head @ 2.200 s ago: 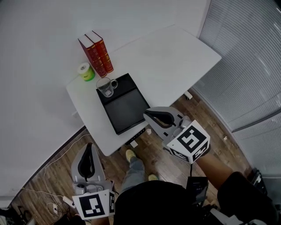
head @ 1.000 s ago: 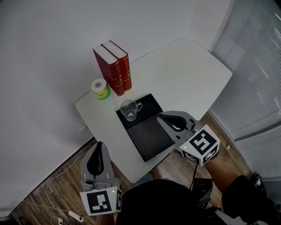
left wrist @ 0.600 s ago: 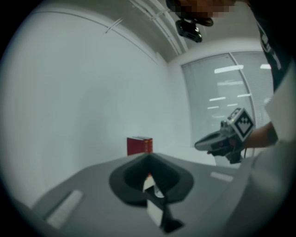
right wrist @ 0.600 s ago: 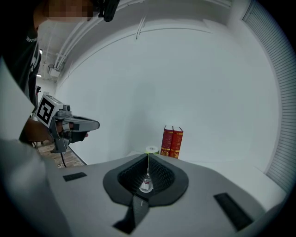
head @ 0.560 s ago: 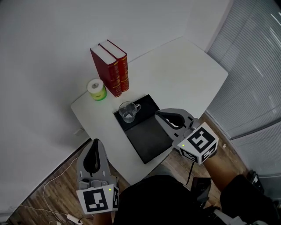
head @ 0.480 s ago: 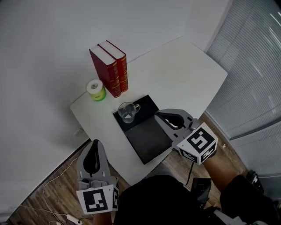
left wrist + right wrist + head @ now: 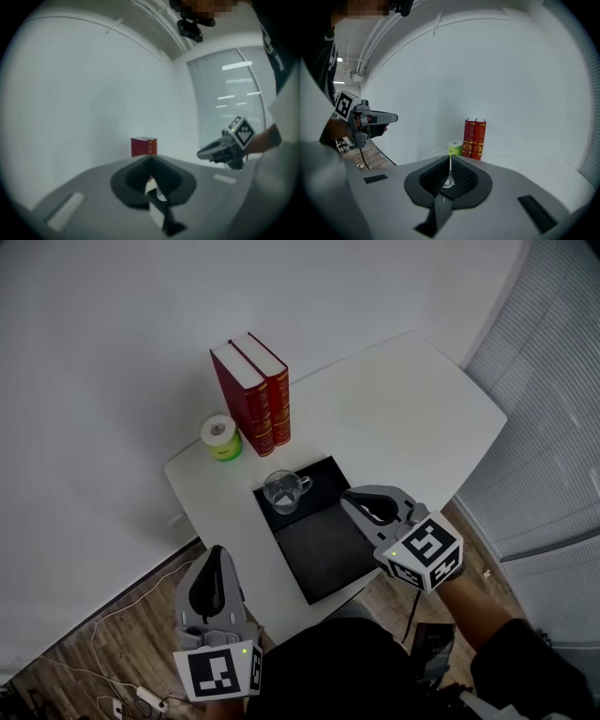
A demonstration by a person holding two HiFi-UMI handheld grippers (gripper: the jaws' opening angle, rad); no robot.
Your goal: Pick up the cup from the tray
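Right gripper [image 7: 348, 496]: jaws pressed together, nothing in them. It hangs over the near-right part of the black tray [image 7: 323, 549], tips pointing toward the back wall and tilted a little down.

The cup [image 7: 284, 491], clear glass with its handle toward the right gripper, stands upright in the tray's far-left corner. It is ahead and to the left of the right tips, near them but not touching.

From the right gripper's own view, the closed tips [image 7: 450, 161] line up roughly with the green roll [image 7: 455, 148]. The two red books [image 7: 475, 139] stand upright just right of the roll, well past the tips. The cup can't be made out clearly there.

Left gripper [image 7: 217, 550]: jaws also together and empty. It's off the white table [image 7: 403, 399], by its near-left edge and over the wood floor [image 7: 103, 648], well apart from tray and cup. In its own view the tips [image 7: 151, 157] point at the books [image 7: 143, 146], with the right gripper [image 7: 200, 153] off to its right.
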